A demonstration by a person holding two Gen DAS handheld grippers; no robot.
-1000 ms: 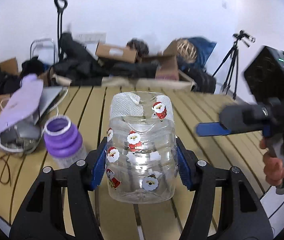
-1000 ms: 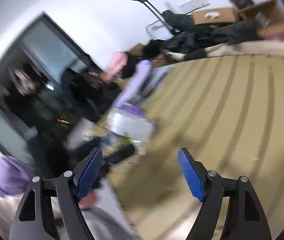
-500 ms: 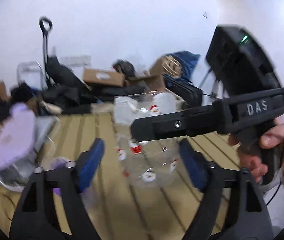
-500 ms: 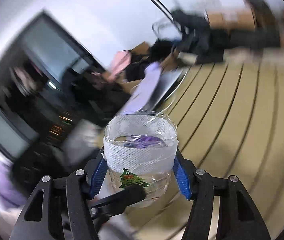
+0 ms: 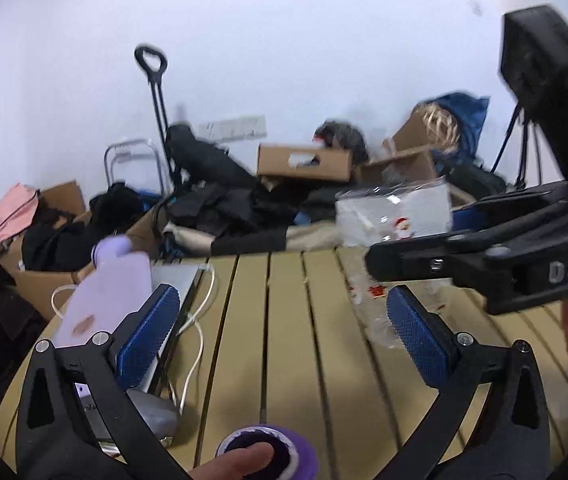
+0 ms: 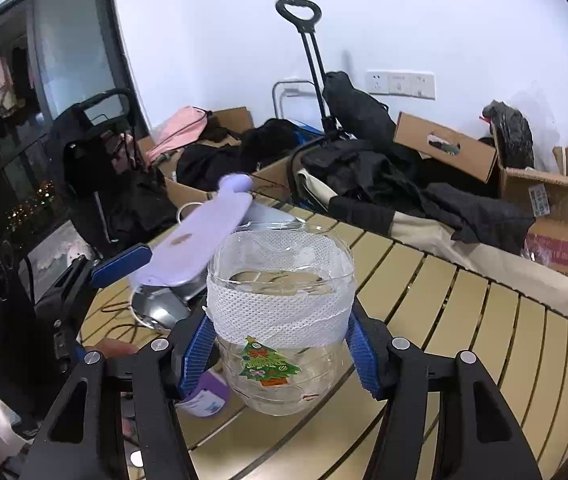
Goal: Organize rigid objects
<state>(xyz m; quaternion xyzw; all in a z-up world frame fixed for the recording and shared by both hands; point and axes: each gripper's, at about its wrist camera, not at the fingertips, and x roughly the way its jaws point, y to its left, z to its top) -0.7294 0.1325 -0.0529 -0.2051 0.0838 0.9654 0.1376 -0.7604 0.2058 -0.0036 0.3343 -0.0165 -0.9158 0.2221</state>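
Note:
A clear plastic jar point(image 6: 282, 312) with Christmas stickers and a white mesh band is held between the blue pads of my right gripper point(image 6: 278, 352), lifted above the slatted wooden table point(image 6: 463, 360). In the left wrist view the jar point(image 5: 393, 220) shows at the right, behind the right gripper's black body point(image 5: 483, 268). My left gripper point(image 5: 284, 336) is open and empty above the table. A purple collapsible cup point(image 5: 268, 456) sits just below it, with a finger on its rim; it also shows under the jar in the right wrist view point(image 6: 204, 396).
A lilac flat lid point(image 5: 108, 296) lies on a silver bowl and device point(image 5: 156, 412) with a white cable point(image 5: 200, 320) at the table's left. Cardboard boxes point(image 6: 443, 148), dark clothes and a trolley handle point(image 6: 303, 40) crowd the floor behind the table.
The jar passed from my left gripper to my right. The left gripper opened and drew back toward the purple cup. The right gripper shut on the jar and lifted it.

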